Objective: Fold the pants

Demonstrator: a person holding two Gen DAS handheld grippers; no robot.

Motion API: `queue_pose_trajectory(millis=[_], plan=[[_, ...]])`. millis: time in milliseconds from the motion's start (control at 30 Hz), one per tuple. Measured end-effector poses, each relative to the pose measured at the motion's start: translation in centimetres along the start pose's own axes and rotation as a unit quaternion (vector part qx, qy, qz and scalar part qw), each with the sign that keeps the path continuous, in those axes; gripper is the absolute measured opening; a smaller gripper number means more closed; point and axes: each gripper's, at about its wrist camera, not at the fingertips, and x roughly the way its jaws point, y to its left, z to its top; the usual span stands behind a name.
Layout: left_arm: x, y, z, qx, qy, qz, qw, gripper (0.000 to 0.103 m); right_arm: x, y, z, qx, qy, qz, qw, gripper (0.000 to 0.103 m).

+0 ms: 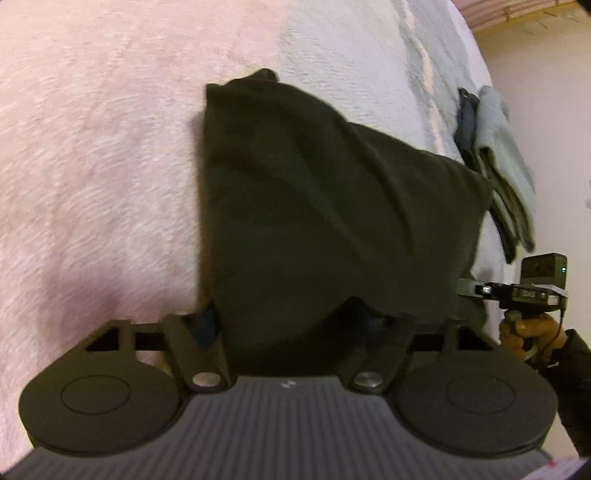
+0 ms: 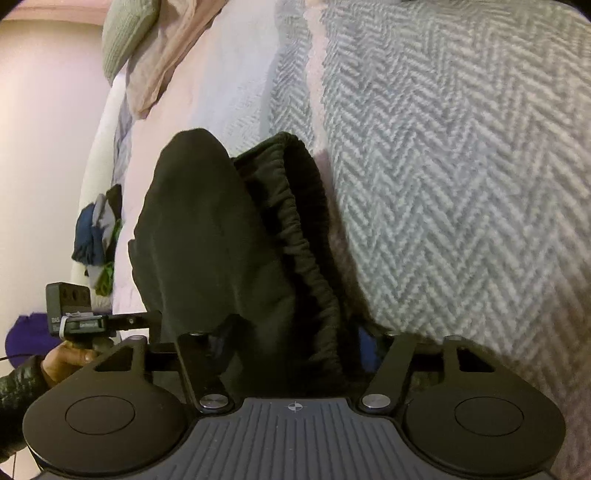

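Dark olive-black pants (image 1: 325, 206) lie folded on the bed, tapering away from me in the left wrist view. My left gripper (image 1: 288, 317) is open, its fingers (image 1: 208, 325) spread wide either side of the near edge of the cloth. In the right wrist view the pants (image 2: 207, 240) show their gathered elastic waistband (image 2: 303, 229) on the right side. There my right gripper (image 2: 293, 343) is open too, straddling the near end of the fabric. Each gripper shows in the other's view, held in a hand: the right one (image 1: 532, 288) and the left one (image 2: 74, 317).
The bed carries a pink fleece blanket (image 1: 92, 147) and a grey herringbone throw (image 2: 461, 184). Folded grey and dark garments (image 1: 498, 166) lie at the bed's edge. A heap of blue and green clothes (image 2: 98, 240), a green pillow (image 2: 125, 33) and beige cloth (image 2: 166, 55) lie farther off.
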Motion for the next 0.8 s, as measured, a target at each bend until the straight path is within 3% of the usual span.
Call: queue_pose_trajectory(millis=[33, 133, 200, 367, 467, 600, 700, 800], plan=[[-0.1, -0.3, 0.0, 0.006, 0.001, 0.002, 1.0, 0.055, -0.5, 0.3, -0.1, -0.004, -0.006, -0.004, 1.0, 0.038], [-0.9, -1.7, 0.2, 0.026, -0.007, 0.005, 0.9996, 0.044, -3.0, 0.8, -0.7, 0.015, -0.034, -0.004, 0.999, 0.024], [-1.8, -3.4, 0.6, 0.049, -0.019, 0.011, 0.9985, 0.037, -4.3, 1.6, -1.1, 0.029, -0.054, -0.007, 0.998, 0.02], [-2.8, -6.2, 2.8, 0.099, -0.034, 0.01, 0.9944, 0.035, -6.4, 3.0, -2.4, 0.068, -0.097, -0.029, 0.993, 0.02], [-1.7, -5.3, 3.7, 0.101, -0.012, 0.018, 0.9946, 0.037, -5.2, 2.1, -3.2, 0.068, -0.101, -0.046, 0.991, 0.027], [-1.5, -2.9, 3.2, 0.082, -0.01, 0.005, 0.9966, 0.035, -3.7, 0.8, -4.3, 0.081, -0.12, -0.065, 0.987, 0.06], [-1.4, -2.1, 3.1, 0.075, -0.009, 0.0, 0.9971, 0.034, -4.8, 1.7, -6.6, 0.076, -0.169, -0.08, 0.979, 0.061], [-0.8, -1.9, 3.7, 0.082, 0.002, -0.003, 0.9967, 0.035, -6.5, 3.9, -9.6, 0.024, -0.201, -0.135, 0.97, 0.062]])
